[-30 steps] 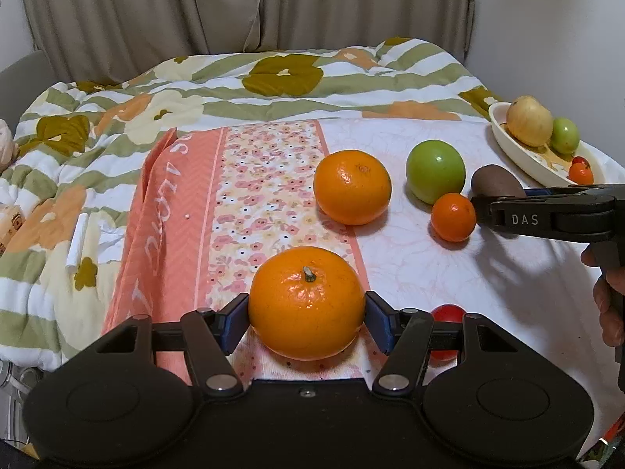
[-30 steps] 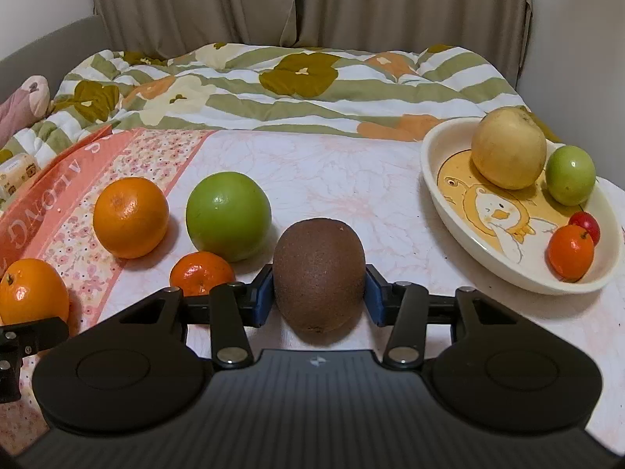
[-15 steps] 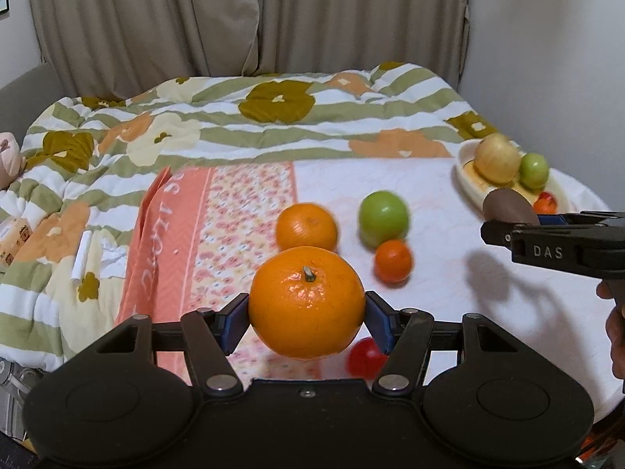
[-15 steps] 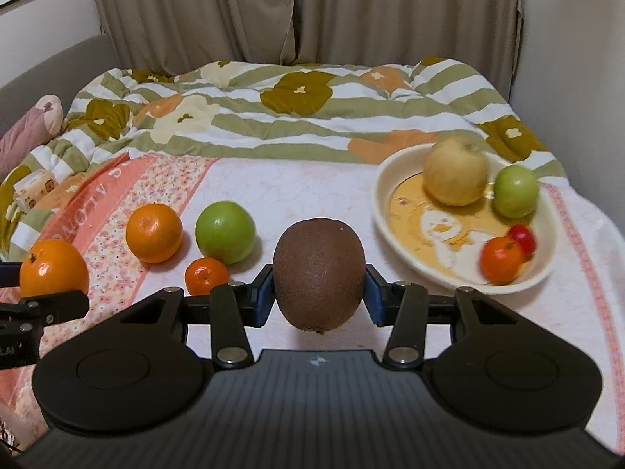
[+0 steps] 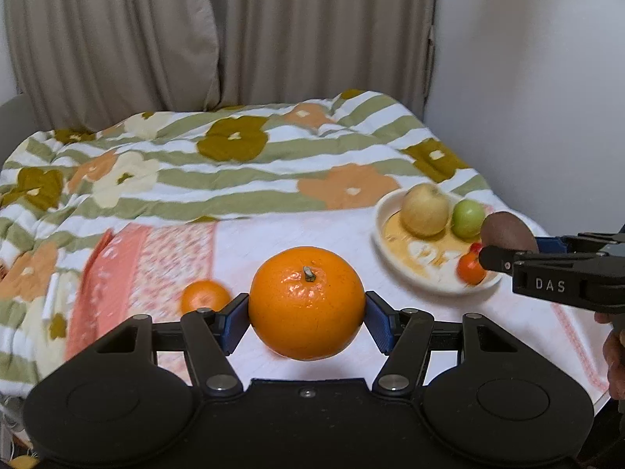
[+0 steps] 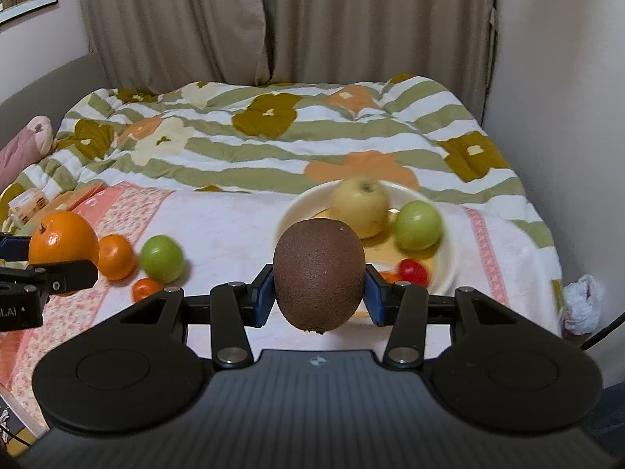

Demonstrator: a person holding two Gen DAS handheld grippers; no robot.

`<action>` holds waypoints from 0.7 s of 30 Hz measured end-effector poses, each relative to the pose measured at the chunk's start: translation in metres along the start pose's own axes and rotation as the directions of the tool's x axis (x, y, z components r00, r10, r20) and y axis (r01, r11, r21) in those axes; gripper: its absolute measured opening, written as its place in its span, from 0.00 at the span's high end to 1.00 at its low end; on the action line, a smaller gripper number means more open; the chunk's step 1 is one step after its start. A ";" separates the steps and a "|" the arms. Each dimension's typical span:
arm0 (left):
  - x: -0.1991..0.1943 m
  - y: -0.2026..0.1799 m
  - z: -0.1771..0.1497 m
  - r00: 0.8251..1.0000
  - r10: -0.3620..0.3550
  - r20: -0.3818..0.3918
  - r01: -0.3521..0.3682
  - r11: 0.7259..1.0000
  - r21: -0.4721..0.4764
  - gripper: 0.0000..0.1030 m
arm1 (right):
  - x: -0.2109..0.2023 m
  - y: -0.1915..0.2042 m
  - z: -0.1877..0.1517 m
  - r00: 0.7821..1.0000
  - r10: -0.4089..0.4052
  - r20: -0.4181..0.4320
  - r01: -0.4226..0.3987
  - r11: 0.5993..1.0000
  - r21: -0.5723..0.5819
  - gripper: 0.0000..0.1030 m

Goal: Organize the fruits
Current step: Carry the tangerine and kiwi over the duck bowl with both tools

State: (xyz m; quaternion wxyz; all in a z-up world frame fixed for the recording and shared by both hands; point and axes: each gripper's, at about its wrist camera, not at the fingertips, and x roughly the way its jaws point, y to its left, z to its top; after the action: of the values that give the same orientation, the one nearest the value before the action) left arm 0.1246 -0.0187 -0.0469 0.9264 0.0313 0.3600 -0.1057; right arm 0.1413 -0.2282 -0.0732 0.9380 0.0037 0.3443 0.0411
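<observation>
The left claw point(image 5: 307, 318) pinches a large orange point(image 5: 307, 308) between its blue pads, lifted clear of the white cloth point(image 5: 304, 234), stem upward. The right claw point(image 6: 318, 291) pinches a brown kiwi point(image 6: 319, 273) the same way, also off the cloth, and in the right wrist view the kiwi hides the near rim of the cream bowl point(image 6: 449, 230) behind it. That bowl sits on the cloth near the right edge of the bed and holds four fruits: one yellow apple point(image 6: 361, 205), one small green apple point(image 6: 417, 224), one red cherry tomato point(image 6: 413, 271) and one small orange fruit point(image 5: 470, 267), which the kiwi and the claw's pad mostly cover from the right wrist. Left on the cloth, well apart from the bowl, are three loose fruits close together: one medium orange point(image 6: 116, 256), one green apple point(image 6: 162, 258) and one small tangerine point(image 6: 145, 288) just in front of them; from the left wrist only the medium orange shows, beside the left pad. A pink floral strip point(image 5: 164, 258) borders the cloth on the left, a striped flowered quilt point(image 5: 234, 164) covers the bed beyond, beige curtains point(image 5: 218, 31) hang behind, and a crumpled white bag point(image 6: 582, 303) lies off the bed's right side. Part of a hand point(image 5: 615, 351) shows under the right claw's handle.
</observation>
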 end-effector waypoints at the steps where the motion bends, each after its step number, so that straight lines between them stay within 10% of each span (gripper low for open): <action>1: 0.003 -0.006 0.004 1.000 -0.006 0.001 0.006 1.000 0.001 0.36 | 0.000 -0.007 0.002 1.000 -0.002 0.002 0.002 1.000 0.002 0.41; 21: 0.125 -0.095 0.048 0.996 -0.051 -0.071 0.058 0.994 0.098 0.36 | 0.069 -0.104 0.020 0.999 0.031 -0.042 -0.031 0.999 0.010 0.41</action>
State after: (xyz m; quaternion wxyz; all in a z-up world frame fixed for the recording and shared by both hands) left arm 0.2253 -0.1395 -0.0945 0.9077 0.0713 0.3863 -0.1477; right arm 0.2144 -0.3258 -0.1056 0.9297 0.0128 0.3640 0.0540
